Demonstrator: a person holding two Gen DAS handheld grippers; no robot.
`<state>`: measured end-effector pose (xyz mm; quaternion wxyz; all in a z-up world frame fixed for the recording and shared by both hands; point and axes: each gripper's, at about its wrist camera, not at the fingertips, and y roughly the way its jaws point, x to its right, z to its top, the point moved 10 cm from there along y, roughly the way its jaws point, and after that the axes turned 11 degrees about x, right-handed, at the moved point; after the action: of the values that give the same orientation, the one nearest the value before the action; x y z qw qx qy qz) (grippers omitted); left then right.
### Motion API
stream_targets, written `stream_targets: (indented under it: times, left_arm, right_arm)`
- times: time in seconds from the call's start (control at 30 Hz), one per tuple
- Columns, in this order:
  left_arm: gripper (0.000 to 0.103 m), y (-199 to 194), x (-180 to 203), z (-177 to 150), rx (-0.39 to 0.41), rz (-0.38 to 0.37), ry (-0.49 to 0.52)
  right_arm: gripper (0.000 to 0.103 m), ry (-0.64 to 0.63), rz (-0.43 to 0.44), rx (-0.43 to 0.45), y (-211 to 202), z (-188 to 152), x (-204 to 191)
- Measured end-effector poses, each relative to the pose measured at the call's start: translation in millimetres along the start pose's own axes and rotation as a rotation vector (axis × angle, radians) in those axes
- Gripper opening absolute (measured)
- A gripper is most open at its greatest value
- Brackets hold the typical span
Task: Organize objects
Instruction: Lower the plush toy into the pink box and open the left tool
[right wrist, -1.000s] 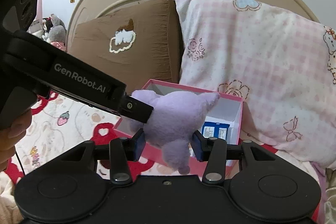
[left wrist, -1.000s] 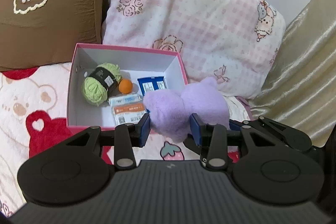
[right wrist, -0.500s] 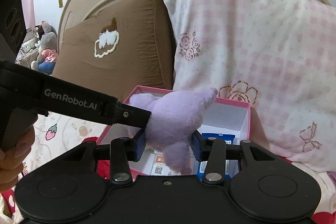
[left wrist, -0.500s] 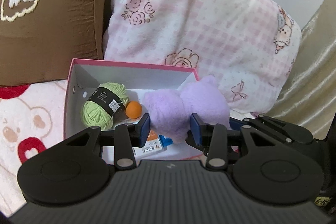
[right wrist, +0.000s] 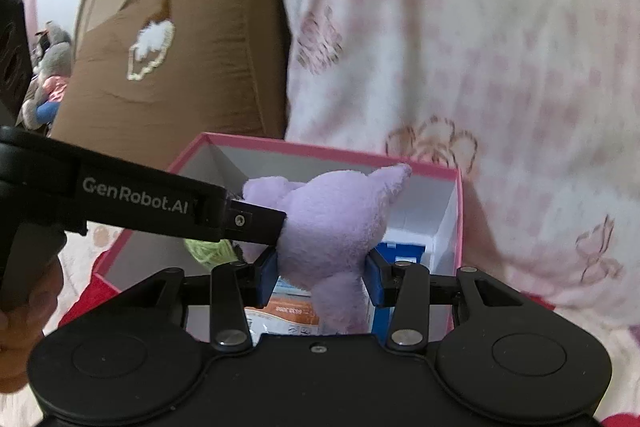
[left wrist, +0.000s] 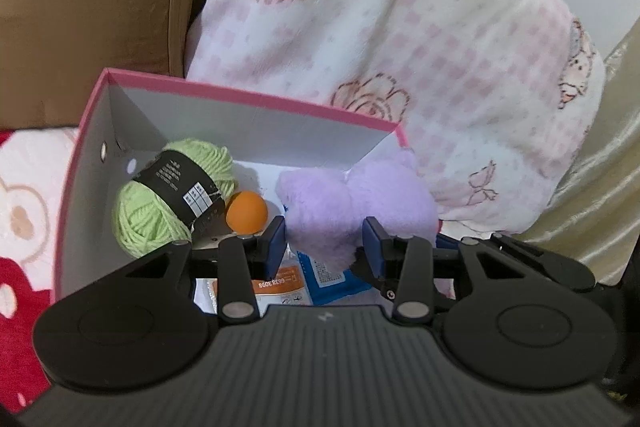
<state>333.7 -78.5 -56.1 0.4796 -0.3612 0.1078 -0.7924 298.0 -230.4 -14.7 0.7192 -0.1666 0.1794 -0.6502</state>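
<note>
Both grippers grip one purple plush toy (left wrist: 360, 195). My left gripper (left wrist: 325, 245) is shut on its lower part. My right gripper (right wrist: 322, 277) is shut on the plush (right wrist: 332, 219) too, with a leg hanging between the pads. A left finger (right wrist: 248, 221) comes in from the left and presses into the toy. The plush hangs over the right half of a pink box (left wrist: 248, 95) with a white inside. In the box lie a green yarn ball (left wrist: 160, 203), an orange ball (left wrist: 246, 213), an orange-labelled packet (left wrist: 280, 287) and a blue packet (left wrist: 332, 275).
The box (right wrist: 320, 149) sits on a red and white bedspread (left wrist: 24, 227). A brown pillow (left wrist: 80, 7) and a pink checked pillow (left wrist: 380, 47) stand right behind it. Golden fabric (left wrist: 600, 187) lies at the right. A person's hand (right wrist: 20, 307) holds the left gripper.
Both grippers have carried the plush forward and down towards the box. The box now looms larger and the toy hangs over its right half.
</note>
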Motion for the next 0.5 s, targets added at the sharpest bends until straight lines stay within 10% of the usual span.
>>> stream_targets:
  times: [0.5]
  left_arm:
    - [0.04,67.2,-22.2,-18.0,-0.097,0.007,-0.081]
  right_arm:
    - [0.048,-0.061,-0.072,-0.115,57.9,-26.5,24.5]
